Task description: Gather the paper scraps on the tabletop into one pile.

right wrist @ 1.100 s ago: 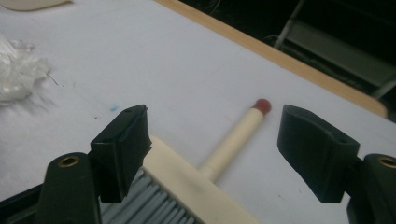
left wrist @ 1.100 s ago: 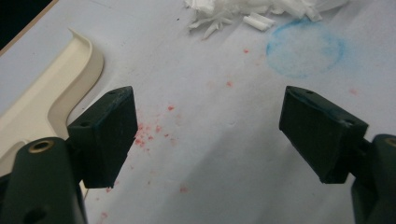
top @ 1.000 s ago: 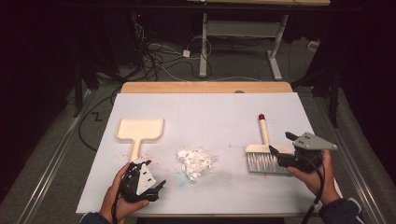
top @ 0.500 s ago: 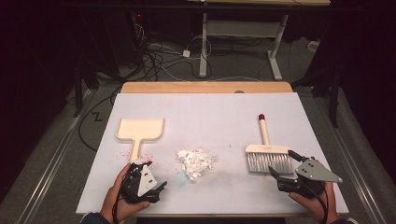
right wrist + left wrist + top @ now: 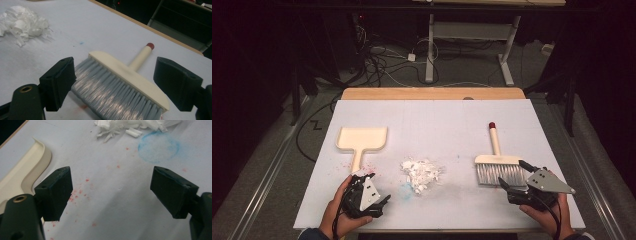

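Nearest the person, the right gripper point(image 5: 513, 178) rests at the near right of the table point(image 5: 452, 115), its jaws just opened wide and bare, the brush point(image 5: 498, 165) lying flat right in front of them. In the right gripper view the grey bristles point(image 5: 110, 95) point toward the gripper and fill the gap between the jaws without touching either pad; the cream handle runs away to its red tip. The left gripper point(image 5: 379, 200) sits at the near left — jaws spread wide too, nothing in them, over pink specks on the sheet.

A little farther in, mid-table, lies the heap of white scraps point(image 5: 421, 173), beside a faint blue ring point(image 5: 158, 147). Beyond the left gripper lies the cream dustpan point(image 5: 361, 141), its handle pointing back toward that hand.

The step in hand looks like the start of a sweep-up: both tools lie untouched, each gripper lined up on its own. Next, I judge, the right gripper must get past the bristles — a grip there would only crush them — and close on the handle or the cream back, while the left takes the dustpan's handle.
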`<state>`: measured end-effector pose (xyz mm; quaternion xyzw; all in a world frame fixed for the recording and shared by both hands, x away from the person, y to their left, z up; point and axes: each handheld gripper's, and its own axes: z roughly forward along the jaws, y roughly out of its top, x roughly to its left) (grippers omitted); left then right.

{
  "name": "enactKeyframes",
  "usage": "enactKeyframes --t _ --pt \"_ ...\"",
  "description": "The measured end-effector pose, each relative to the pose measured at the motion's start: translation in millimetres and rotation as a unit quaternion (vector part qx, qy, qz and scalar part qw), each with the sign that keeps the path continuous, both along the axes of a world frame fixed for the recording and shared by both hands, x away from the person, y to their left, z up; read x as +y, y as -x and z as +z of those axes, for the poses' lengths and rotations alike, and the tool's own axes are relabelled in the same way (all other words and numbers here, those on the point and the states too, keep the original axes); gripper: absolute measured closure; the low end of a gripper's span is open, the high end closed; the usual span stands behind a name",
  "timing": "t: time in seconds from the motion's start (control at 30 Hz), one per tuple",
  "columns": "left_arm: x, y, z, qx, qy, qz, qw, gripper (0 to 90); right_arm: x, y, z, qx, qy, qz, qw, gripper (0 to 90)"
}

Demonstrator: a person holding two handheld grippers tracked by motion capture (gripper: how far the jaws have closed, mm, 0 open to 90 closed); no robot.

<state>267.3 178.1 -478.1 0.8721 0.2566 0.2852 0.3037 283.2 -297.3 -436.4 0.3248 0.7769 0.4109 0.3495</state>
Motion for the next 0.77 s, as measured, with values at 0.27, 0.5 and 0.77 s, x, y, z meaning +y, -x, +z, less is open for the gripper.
enactKeyframes --t 0.27,0.5,0.77 --pt "-0.3 -0.6 -0.4 0.001 -0.001 -0.001 1.0000 17.2 0.9 -0.2 -0.1 -0.002 -0.002 -0.002 1.0000 18.4" --pt "-0.7 -1.1 -0.6 0.002 -0.002 -0.002 1.0000 17.2 1.3 -0.1 0.1 -0.004 -0.002 -0.002 1.0000 18.3" --pt "-1.7 -3.2 -1.0 0.004 -0.004 -0.002 1.0000 17.2 0.2 -0.9 -0.3 -0.002 -0.005 0.000 1.0000 18.2"
